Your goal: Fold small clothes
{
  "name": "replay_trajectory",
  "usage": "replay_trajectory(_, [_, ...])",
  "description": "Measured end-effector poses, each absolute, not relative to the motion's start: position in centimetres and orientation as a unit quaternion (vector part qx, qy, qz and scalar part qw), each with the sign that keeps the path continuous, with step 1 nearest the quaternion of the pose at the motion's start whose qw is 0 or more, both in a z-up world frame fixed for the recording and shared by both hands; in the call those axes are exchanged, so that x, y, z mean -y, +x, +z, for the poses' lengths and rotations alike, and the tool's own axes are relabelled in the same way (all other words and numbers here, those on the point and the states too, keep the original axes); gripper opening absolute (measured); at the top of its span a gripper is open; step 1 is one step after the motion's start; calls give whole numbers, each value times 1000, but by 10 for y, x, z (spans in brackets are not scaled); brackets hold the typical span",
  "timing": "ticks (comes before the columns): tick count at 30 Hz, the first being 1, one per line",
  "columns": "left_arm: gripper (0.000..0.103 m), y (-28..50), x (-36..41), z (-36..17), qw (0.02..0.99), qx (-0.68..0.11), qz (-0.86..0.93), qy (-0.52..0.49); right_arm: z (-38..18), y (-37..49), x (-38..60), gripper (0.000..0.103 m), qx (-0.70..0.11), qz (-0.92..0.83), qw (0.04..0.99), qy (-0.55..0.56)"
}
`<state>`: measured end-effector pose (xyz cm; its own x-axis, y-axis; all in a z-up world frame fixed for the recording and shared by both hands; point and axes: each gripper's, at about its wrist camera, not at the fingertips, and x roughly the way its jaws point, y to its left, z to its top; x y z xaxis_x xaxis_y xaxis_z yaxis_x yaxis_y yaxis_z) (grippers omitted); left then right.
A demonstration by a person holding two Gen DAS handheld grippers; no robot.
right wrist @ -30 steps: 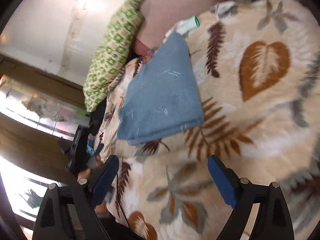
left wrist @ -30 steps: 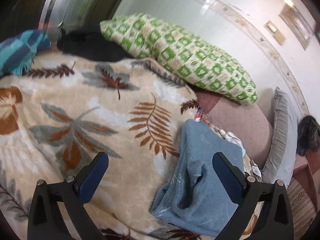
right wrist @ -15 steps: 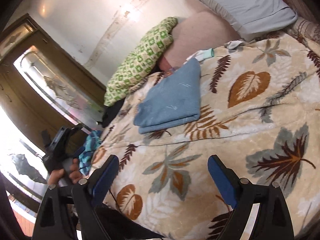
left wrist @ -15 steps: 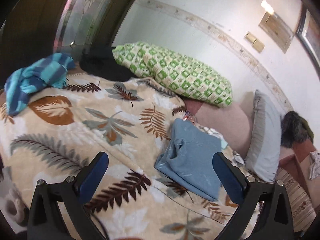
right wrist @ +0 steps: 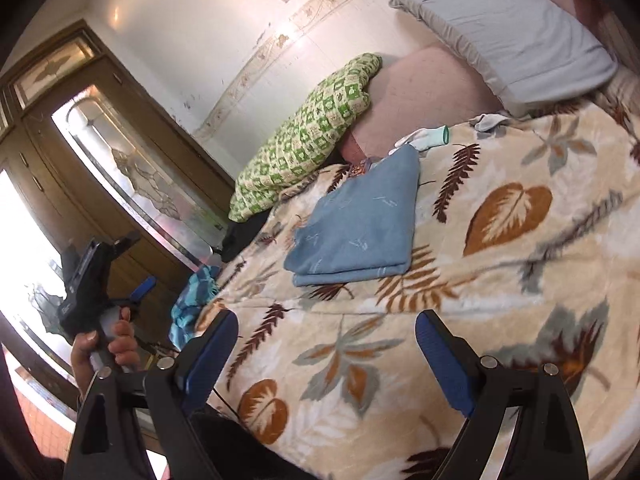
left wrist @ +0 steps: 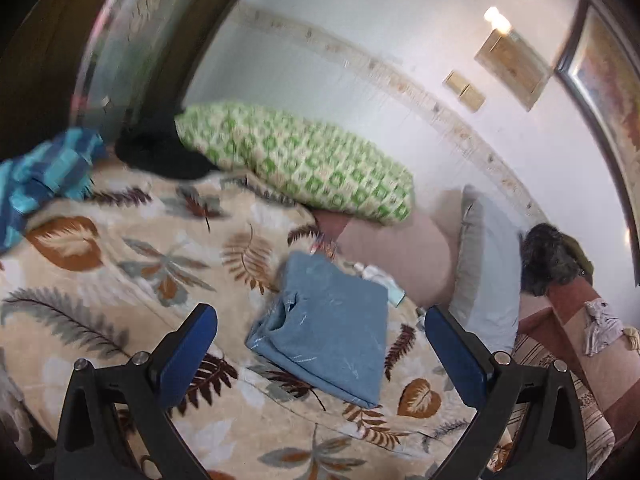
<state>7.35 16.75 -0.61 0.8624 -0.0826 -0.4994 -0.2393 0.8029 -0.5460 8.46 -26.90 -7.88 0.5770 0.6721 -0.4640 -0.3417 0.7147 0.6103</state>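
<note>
Both grippers (left wrist: 320, 350) (right wrist: 326, 346) are backing up off the folded blue cloth (left wrist: 326, 330), jaws wide and empty, so that fold's looking finished

A blue garment (left wrist: 328, 328) lies folded flat in a rectangle on the leaf-patterned blanket (left wrist: 120, 280).

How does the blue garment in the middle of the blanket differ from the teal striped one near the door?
The blue garment is one plain colour; the teal striped garment has light and dark bands. The blue garment is folded into a flat, squared stack with straight edges; the teal striped garment lies bunched in a loose heap. The blue garment sits mid-blanket near the pillows; the teal striped garment lies at the blanket's edge by the door. Both rest on the leaf-print blanket, untouched by either gripper.
</note>
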Motion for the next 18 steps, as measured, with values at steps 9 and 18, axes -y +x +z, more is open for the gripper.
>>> replay_trajectory(9, [103, 230, -177, -106, 869, -388, 14, -307, -143, 242, 251, 92, -450, 322, 769, 322])
replay_trajectory(18, [103, 316, -179, -174, 842, -446, -21, -303, -200, 381, 215, 92, -492, 318, 728, 356])
